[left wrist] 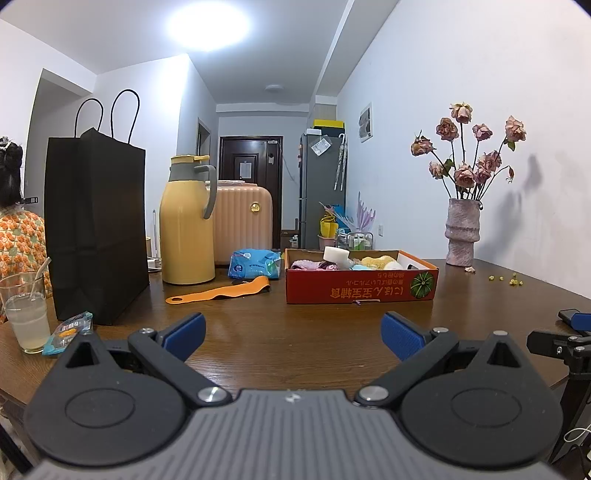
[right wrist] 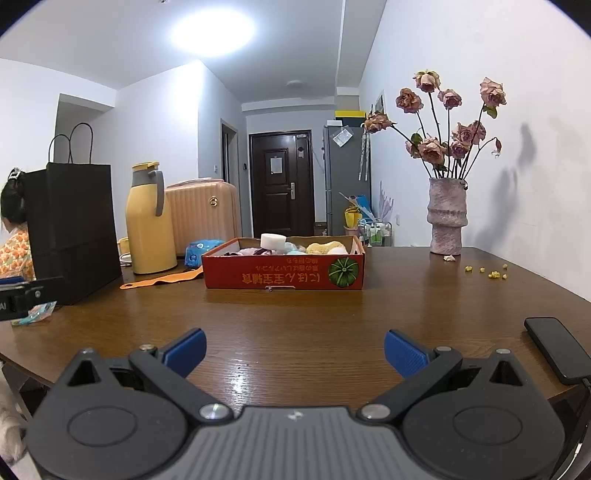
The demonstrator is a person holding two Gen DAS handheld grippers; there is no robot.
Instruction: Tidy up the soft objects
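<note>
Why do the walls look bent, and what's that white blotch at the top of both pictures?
Both views: a fisheye lens bows the walls and darkens the corners. Left wrist view: the blotch is the overexposed round ceiling light; it reflects as glare on the brown wooden table. Right wrist view: the same light, and the dried pink roses cast soft shadows on the wall.

- Red box [right wrist: 284, 271], green striped melon print
- Yellow flask [left wrist: 187, 229], grey handle
- Black bag [left wrist: 96, 229]
- Orange strap [left wrist: 218, 291]
- Pink ribbed suitcase [left wrist: 243, 218]
- Mottled pink vase [right wrist: 447, 218], faded pink roses [right wrist: 447, 122]
- Dark brown wood-grain tabletop [right wrist: 295, 317]
- Blue-padded black claws [left wrist: 293, 334]
</note>
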